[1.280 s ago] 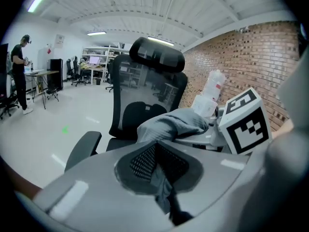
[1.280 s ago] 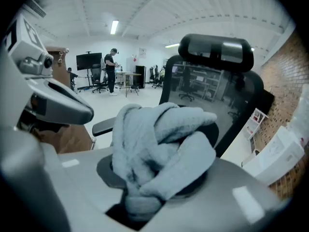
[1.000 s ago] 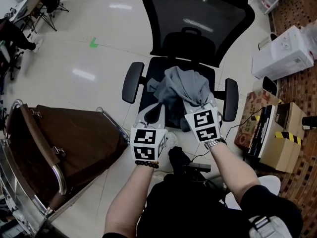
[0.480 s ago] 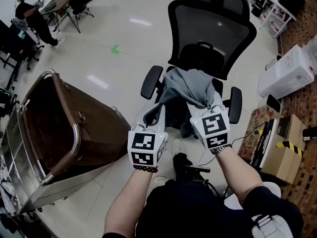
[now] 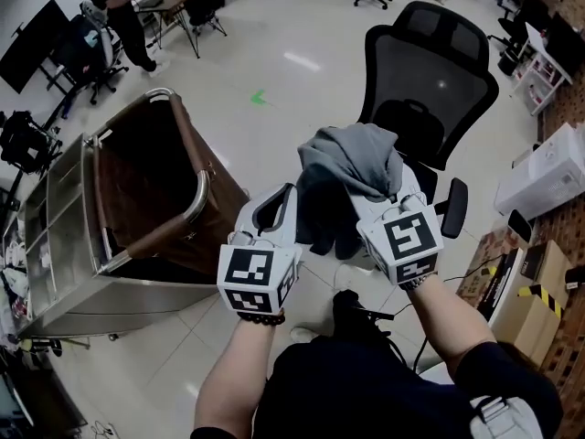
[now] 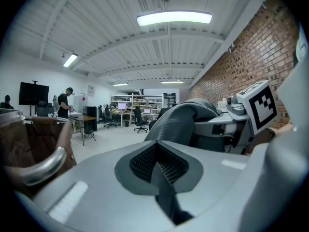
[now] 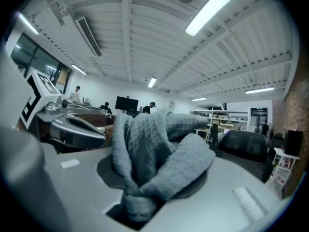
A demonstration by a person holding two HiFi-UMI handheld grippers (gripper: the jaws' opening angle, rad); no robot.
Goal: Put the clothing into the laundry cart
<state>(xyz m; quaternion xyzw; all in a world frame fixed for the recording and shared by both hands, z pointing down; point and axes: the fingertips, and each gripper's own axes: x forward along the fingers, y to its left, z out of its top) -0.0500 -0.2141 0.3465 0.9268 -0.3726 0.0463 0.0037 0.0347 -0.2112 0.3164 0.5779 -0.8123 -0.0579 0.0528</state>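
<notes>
Standing left of the office chair (image 5: 430, 71), laundry cart (image 5: 195, 201); right gripper (image 5: 388, 199) clamped on grey garment (image 5: 352, 154); left gripper (image 5: 274, 201) jaws closed together, apparently empty.

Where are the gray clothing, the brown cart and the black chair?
gray clothing (image 5: 352, 154), head view, top of the bundle.
laundry cart (image 5: 128, 186), head view, brown inner wall.
office chair (image 5: 430, 58), head view, mesh backrest.

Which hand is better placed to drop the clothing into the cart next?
Right, likely. The right gripper grips the gray clothing, raised beside the laundry cart. The left gripper sits nearer the cart, but its fingers are shut without that cloth.
</notes>
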